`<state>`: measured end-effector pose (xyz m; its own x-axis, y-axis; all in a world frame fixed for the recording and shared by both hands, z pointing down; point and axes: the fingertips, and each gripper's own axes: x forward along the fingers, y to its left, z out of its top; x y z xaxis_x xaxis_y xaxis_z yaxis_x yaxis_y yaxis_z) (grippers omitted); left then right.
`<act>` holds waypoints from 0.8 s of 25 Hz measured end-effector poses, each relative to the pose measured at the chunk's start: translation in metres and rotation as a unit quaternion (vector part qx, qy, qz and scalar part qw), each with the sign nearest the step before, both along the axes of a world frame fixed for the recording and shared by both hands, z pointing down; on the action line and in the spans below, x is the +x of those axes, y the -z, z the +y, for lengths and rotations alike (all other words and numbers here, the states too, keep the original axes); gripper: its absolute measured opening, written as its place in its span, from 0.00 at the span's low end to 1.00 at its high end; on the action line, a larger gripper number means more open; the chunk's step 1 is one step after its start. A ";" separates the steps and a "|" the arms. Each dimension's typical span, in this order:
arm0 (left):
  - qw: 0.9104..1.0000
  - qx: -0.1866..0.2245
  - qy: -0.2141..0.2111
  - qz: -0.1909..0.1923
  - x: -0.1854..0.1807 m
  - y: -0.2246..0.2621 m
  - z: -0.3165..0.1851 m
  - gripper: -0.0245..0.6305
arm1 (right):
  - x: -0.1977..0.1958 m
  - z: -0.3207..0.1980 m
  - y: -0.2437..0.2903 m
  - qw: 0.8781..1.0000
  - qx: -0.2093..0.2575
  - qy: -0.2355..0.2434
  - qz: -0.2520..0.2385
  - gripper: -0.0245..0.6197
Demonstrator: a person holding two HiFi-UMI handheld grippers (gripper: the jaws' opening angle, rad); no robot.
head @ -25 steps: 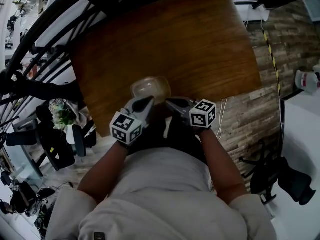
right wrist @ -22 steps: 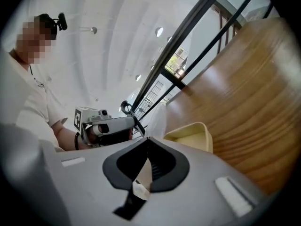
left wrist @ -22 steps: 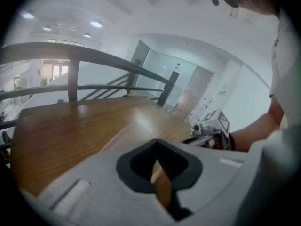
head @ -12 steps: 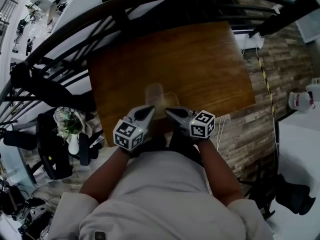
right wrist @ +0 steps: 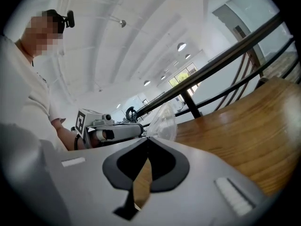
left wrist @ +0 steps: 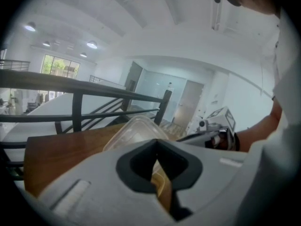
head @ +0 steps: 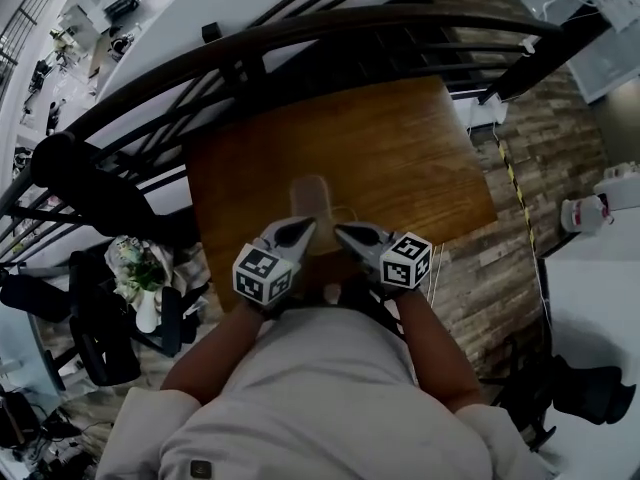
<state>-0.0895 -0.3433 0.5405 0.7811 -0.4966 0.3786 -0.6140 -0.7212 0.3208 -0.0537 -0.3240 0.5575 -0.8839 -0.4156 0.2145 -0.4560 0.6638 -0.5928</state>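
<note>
- The left claw (left wrist: 156, 143) has its jaws pressed together, pinching the near rim of a clear plastic container (left wrist: 135, 130).
- The right claw (right wrist: 148, 139) is clamped on the same rim, just beside the left one.
- The container stands tilted up between both claws, over the near edge of the wooden table (head: 400, 148).
- A dark railing (head: 250, 53) runs along the table's far side.
</note>
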 end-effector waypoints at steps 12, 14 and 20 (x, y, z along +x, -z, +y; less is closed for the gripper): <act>0.998 0.037 -0.024 0.038 0.003 0.053 0.011 0.04 | 0.006 0.004 0.056 0.996 0.059 -0.049 0.042 0.05; 0.998 0.043 -0.023 0.038 0.005 0.057 0.014 0.04 | 0.008 0.006 0.062 0.995 0.069 -0.054 0.044 0.05; 0.998 0.054 -0.006 0.031 0.021 0.071 0.026 0.04 | 0.033 0.014 0.078 0.991 0.092 -0.076 0.056 0.05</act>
<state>-0.0685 -0.3175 0.4696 0.8076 -0.5220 0.2743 -0.5862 -0.7611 0.2776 -0.0208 -0.3105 0.4793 -0.7826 -0.5837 0.2166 -0.6157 0.6743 -0.4076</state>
